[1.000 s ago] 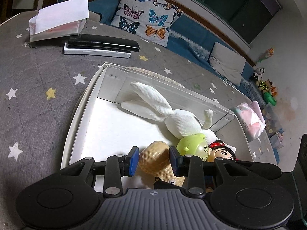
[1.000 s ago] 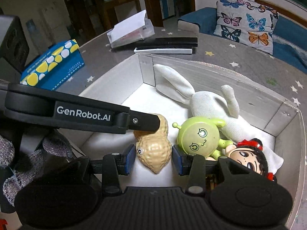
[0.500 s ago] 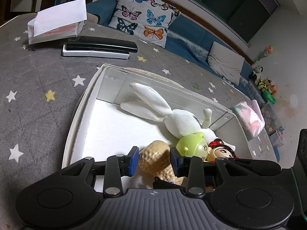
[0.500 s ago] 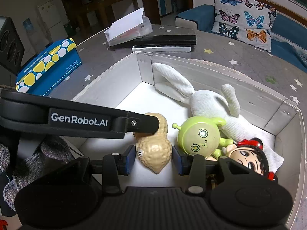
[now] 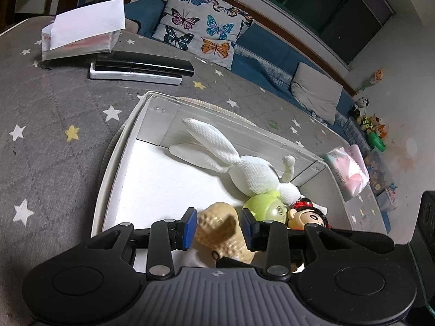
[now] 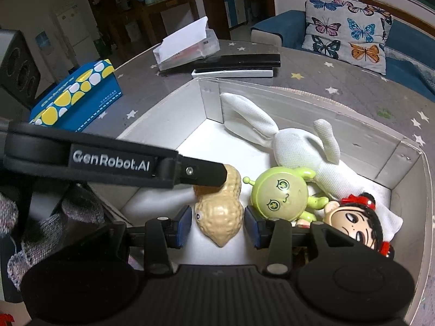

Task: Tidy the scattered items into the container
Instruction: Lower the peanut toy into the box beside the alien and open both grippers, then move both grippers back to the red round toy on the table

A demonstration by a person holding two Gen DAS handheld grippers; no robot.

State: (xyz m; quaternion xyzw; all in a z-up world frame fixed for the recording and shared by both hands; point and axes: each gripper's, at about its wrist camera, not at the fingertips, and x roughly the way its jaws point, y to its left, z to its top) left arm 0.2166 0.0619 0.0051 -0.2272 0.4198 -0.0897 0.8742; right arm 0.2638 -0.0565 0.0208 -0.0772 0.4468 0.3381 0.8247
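Observation:
A tan peanut toy (image 5: 220,217) (image 6: 220,212) lies in the white box (image 5: 108,163) (image 6: 163,108), beside a green round-headed toy (image 5: 263,206) (image 6: 280,193), a black-haired doll (image 5: 307,217) (image 6: 350,220) and a white cloth rabbit (image 5: 252,174) (image 6: 296,146). My left gripper (image 5: 217,229) is shut on the peanut, which fills the space between its blue pads. In the right wrist view one of its fingers (image 6: 201,175) reaches over the peanut's far end. My right gripper (image 6: 217,226) straddles the near end. Its jaws are opening, with a thin gap on each side.
Two remotes (image 5: 141,68) and a tissue pack (image 5: 81,35) lie on the grey star-patterned cloth beyond the box. A blue tissue box (image 6: 76,95) stands to the left and a pink packet (image 5: 350,168) to the right. A grey-gloved hand (image 6: 40,233) shows at lower left.

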